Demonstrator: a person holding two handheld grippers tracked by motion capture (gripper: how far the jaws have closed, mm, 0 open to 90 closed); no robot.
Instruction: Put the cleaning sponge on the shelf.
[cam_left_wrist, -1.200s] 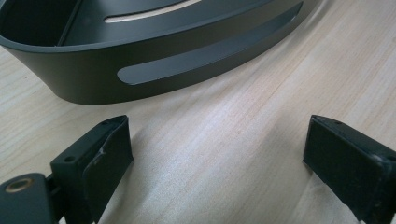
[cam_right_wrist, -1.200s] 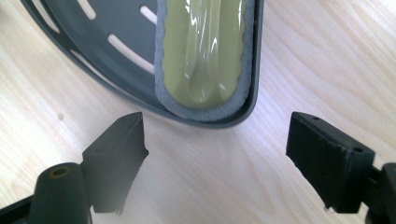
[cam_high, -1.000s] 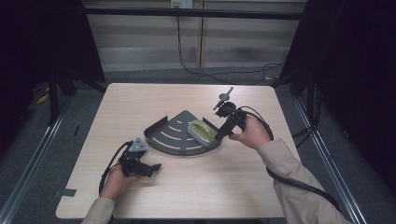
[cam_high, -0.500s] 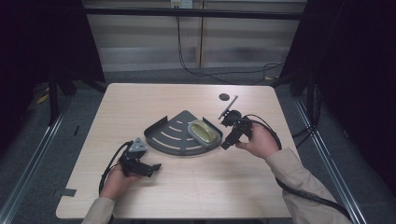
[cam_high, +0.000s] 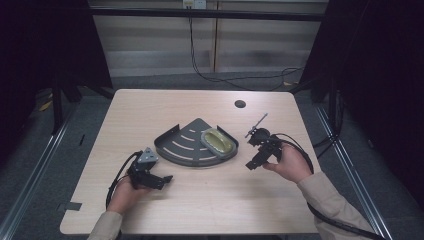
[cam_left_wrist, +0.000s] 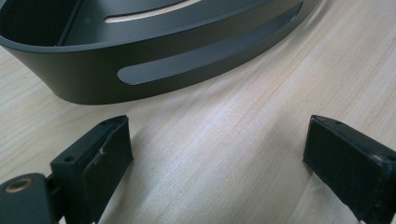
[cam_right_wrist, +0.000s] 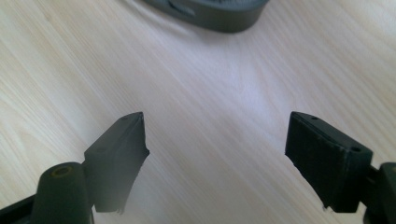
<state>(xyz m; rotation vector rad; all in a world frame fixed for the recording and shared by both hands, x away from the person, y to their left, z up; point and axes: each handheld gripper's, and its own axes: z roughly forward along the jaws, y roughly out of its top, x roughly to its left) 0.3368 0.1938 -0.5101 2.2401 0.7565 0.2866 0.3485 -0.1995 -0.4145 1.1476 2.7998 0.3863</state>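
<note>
One dark corner tray (cam_high: 186, 148) holds one yellow-green sponge (cam_high: 218, 140); left tool (cam_high: 159, 180) and right tool (cam_high: 253, 161) flank the tray, both gaping, empty.

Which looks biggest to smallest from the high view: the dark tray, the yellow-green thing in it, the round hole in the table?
1. Tray
2. Yellow-green thing
3. Hole, though it lies farther from the camera.

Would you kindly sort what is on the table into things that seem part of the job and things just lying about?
Likely in the job:
dark corner tray
yellow-green sponge in it
left tool, open
right tool, open

Lying about:
round hole in the table
</note>
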